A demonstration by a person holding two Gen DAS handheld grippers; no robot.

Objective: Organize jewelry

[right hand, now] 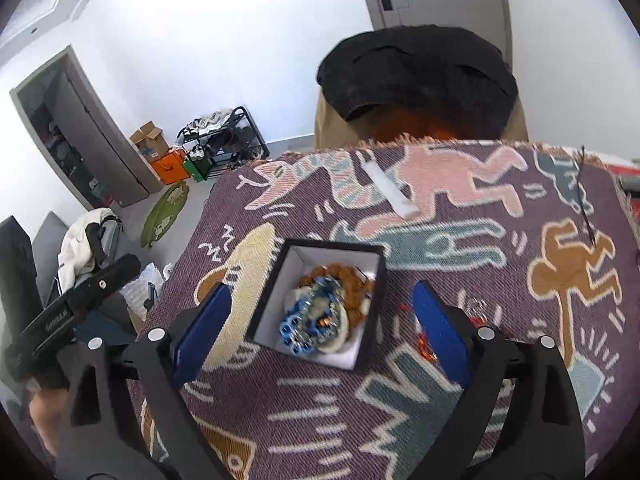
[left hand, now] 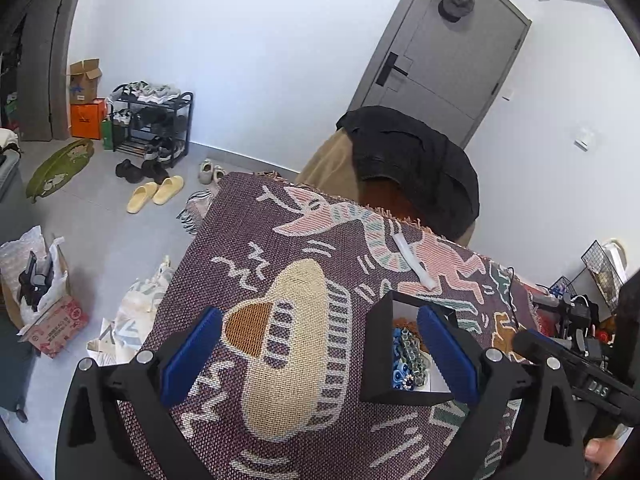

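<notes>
Black box (right hand: 320, 304) sits open on the patterned cloth (right hand: 500, 320), blue and brown beads (right hand: 316, 316) piled inside; right claw (right hand: 320, 332) spread wide around it, holding nothing. Left claw (left hand: 320, 356) also wide and empty just beside the box; only "DAS" reads on the right handle (left hand: 598, 391).

Bracelets (right hand: 320, 312) in box (right hand: 372, 300) on blanket (right hand: 460, 420); strip (right hand: 390, 190) behind box; chair (right hand: 416, 80) beyond blanket's far edge.

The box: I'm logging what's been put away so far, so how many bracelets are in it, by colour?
In the box, from the right wrist view:
Blue bracelet: 1
Brown bracelet: 1
White bracelet: 1
Total: 3, though they overlap, so another could be hidden beneath.
</notes>
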